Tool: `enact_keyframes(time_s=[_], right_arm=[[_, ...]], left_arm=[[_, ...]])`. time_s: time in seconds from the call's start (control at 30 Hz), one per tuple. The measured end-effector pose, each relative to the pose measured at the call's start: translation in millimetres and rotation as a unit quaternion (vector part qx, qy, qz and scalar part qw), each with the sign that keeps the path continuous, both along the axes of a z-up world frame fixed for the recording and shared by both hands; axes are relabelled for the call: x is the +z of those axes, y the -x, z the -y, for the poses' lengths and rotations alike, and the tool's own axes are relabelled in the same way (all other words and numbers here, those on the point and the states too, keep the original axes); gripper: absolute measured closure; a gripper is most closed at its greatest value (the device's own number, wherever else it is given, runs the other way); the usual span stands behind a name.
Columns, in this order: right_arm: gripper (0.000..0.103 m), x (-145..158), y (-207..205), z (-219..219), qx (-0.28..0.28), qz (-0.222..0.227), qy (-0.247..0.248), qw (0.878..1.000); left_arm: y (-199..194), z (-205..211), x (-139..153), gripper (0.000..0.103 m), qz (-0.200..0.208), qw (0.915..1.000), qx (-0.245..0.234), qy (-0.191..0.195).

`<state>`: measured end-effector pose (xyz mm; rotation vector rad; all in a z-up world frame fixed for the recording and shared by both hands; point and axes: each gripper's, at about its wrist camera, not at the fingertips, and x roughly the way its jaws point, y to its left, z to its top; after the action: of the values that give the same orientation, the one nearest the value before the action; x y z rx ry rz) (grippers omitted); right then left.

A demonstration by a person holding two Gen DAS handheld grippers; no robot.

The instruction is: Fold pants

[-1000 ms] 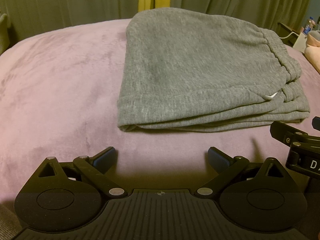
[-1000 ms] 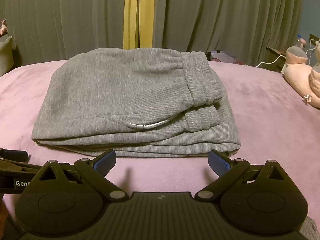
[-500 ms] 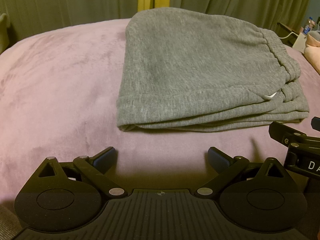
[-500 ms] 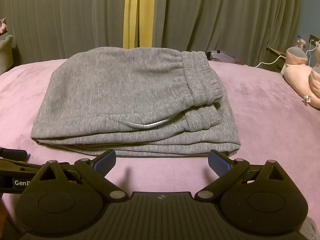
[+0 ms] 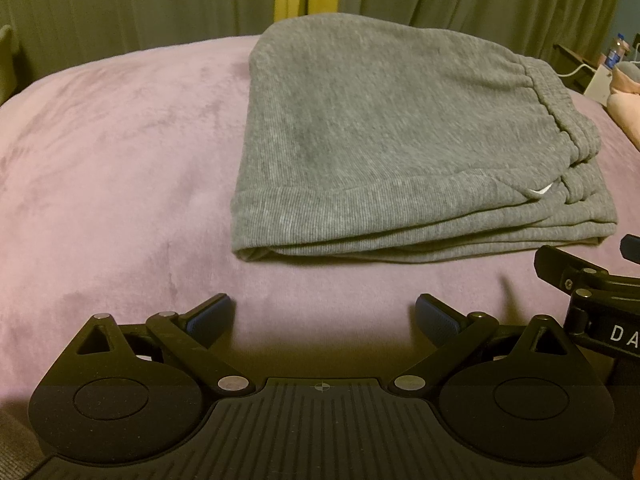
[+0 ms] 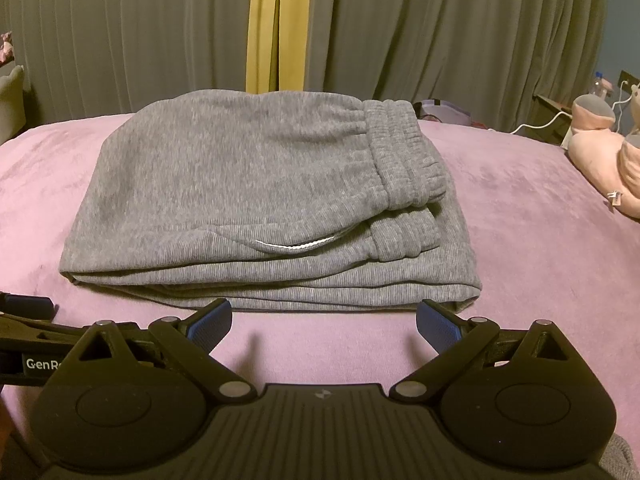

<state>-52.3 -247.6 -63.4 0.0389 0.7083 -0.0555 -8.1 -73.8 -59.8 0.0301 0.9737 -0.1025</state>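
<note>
One pair of grey pants (image 6: 256, 196) lies folded into a thick, layered rectangle on a pink blanket (image 6: 532, 240), filling the middle of the right wrist view and the upper right of the left wrist view (image 5: 392, 136). Its elastic waistband (image 6: 404, 152) sits on top toward the right side of the stack, with a white drawstring (image 6: 296, 245) showing just below it near the front edge. Several stacked fold edges face the cameras.

Both tools sit in front of the stack and apart from it. At the bottom of its own frame, the right gripper (image 6: 324, 328) has its jaws spread wide with nothing between them, its blue pads just short of the pants' near edge. Likewise, the left gripper (image 5: 324, 316) is at the bottom of its frame, jaws wide apart and empty, over bare blanket (image 5: 112, 168) to the lower left of the pants.

Grey-green curtains (image 6: 440, 24) with a yellow strip (image 6: 266, 24) hang across the top of the frame. A pink plush toy (image 6: 600, 152) rests at the right edge.
</note>
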Motion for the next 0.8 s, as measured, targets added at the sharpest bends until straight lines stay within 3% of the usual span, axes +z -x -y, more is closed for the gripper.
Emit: enact_keyframes(time_s=[0.8], right_arm=[[0.004, -4.0, -0.9, -2.3, 0.006, -0.006, 0.007, 1.000]], left_arm=[[-0.9, -1.3, -2.1, 0.001, -0.002, 1.0000, -0.001, 0.000]])
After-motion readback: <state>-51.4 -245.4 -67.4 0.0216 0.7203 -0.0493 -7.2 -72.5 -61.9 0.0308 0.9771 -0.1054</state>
